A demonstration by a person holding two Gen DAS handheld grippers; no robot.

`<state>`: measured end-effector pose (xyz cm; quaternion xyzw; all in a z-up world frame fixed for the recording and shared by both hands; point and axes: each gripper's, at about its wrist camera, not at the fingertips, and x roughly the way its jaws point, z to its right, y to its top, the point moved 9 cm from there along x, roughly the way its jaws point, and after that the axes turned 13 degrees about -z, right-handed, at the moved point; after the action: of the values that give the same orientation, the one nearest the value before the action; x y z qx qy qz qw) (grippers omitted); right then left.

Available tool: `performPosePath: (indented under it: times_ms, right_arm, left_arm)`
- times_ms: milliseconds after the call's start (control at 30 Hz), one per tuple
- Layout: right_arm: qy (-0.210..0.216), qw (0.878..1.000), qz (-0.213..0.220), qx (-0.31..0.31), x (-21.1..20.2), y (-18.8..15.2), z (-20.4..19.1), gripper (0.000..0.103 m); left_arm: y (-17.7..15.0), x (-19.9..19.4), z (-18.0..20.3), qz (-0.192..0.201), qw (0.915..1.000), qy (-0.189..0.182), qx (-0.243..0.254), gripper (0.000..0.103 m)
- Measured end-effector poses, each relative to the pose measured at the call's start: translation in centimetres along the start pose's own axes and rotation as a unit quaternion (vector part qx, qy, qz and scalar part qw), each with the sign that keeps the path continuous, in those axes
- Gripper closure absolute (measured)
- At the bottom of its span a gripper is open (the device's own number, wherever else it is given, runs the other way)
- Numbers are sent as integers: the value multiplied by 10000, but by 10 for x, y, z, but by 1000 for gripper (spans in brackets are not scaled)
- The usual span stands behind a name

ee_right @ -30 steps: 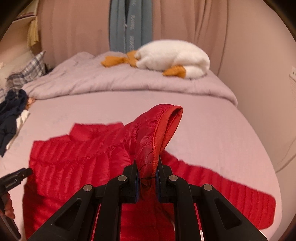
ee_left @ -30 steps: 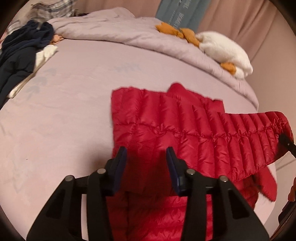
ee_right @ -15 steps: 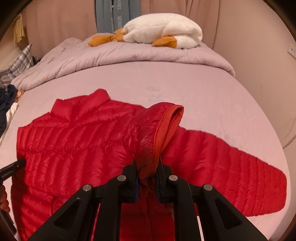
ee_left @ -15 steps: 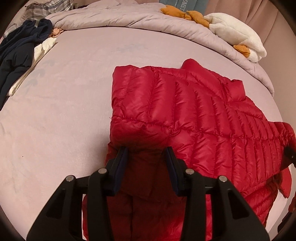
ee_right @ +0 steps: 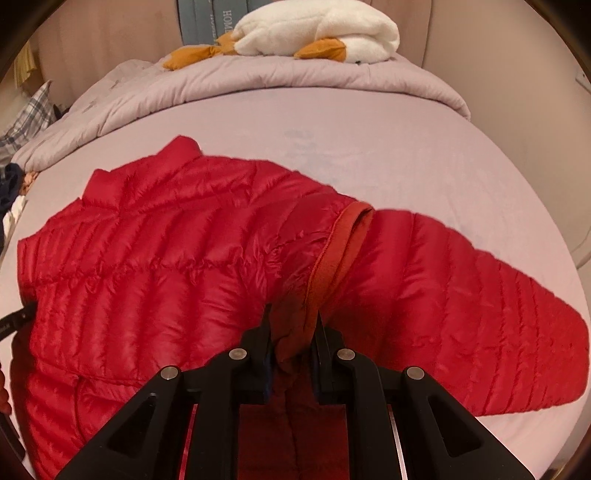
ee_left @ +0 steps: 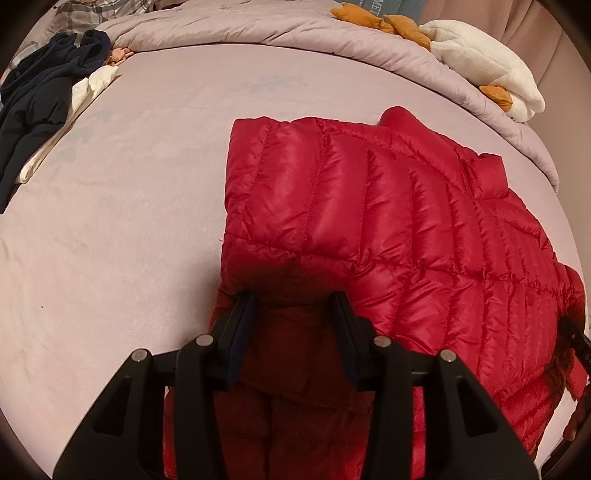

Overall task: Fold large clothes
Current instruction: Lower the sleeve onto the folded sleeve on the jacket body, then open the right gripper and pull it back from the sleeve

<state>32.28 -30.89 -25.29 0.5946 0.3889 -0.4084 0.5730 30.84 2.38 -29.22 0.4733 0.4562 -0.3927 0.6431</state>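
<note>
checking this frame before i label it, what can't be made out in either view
- Near hem of the red jacket: cut off by the bottom edge and hidden behind the left hand-held gripper, left wrist view.
- Cuff in the right hand-held gripper: its pinched end is hidden between the pads, right wrist view.
- Dark clothes: cut off at the left edge, left wrist view.

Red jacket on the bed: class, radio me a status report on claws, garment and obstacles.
Right claw shut on sleeve cuff. Left claw opening around folded jacket edge. Dark clothes lie clear, far left.

Red quilted jacket [ee_left: 406, 221], mauve bedsheet [ee_left: 129, 221], navy clothes [ee_left: 37, 99], white-and-orange plush [ee_right: 317, 33].
</note>
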Motion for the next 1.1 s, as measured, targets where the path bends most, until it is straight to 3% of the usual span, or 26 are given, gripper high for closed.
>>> performPosePath:
  times_ms: [533, 700, 867, 1000, 1100]
  right_arm:
    - [16, 9997, -227, -5, 25, -5, 2, 87]
    - [-559, 9983, -155, -99, 19, -1, 6, 52]
    - [-666, 9977, -89, -82, 6, 0, 8, 52]
    - [-690, 9975, 150, -32, -18, 1, 12, 33]
    - [-569, 9974, 440, -33, -43, 1, 13, 32]
  left_arm:
    - [0, 0, -4, 57, 9998, 68, -154, 58]
    - [-9, -17, -6, 173, 9991, 70, -376, 60]
    - [-15, -41, -9, 280, 9988, 15, -392, 55]
    - [-18, -72, -7, 557, 9979, -132, -314, 43]
    - [-22, -102, -4, 837, 9956, -321, -259, 36]
